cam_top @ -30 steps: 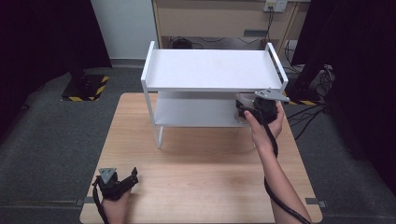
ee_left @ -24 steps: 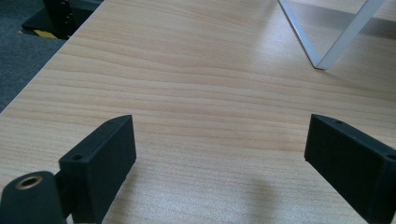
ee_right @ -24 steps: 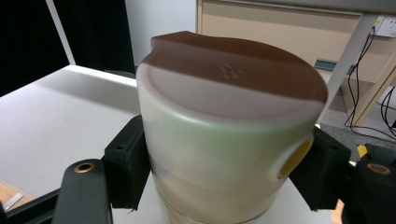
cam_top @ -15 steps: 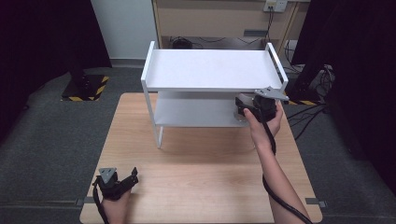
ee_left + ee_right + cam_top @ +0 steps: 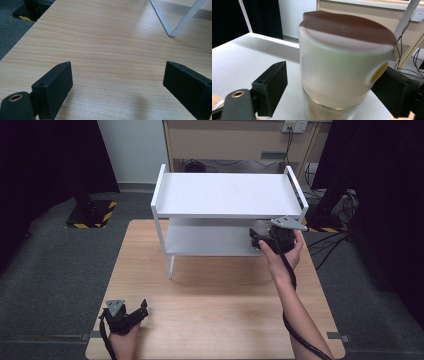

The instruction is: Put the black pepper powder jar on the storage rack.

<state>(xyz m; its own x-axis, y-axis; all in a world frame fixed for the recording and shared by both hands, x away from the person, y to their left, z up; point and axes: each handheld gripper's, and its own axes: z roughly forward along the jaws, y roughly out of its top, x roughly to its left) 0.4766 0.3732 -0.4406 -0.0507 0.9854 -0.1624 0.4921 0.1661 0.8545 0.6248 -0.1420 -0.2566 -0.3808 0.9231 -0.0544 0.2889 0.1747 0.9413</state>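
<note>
A jar (image 5: 344, 72) with a brown lid, a white upper body and a clear base stands upright on the lower shelf (image 5: 200, 240) of a white two-tier rack (image 5: 227, 195). My right gripper (image 5: 333, 77) reaches under the rack's top shelf at its right end (image 5: 257, 239). Its jaws have just been opening, and the jar stands between them with a gap showing at the left jaw. My left gripper (image 5: 141, 310) rests low over the table's near left corner. In the left gripper view it (image 5: 119, 72) is open, with bare wood between the jaws.
The rack stands on the far half of a light wooden table (image 5: 215, 300); one of its white legs (image 5: 172, 30) shows ahead of the left gripper. Dark floor surrounds the table, a wooden cabinet (image 5: 240, 140) stands behind, and cables (image 5: 325, 240) lie at the right.
</note>
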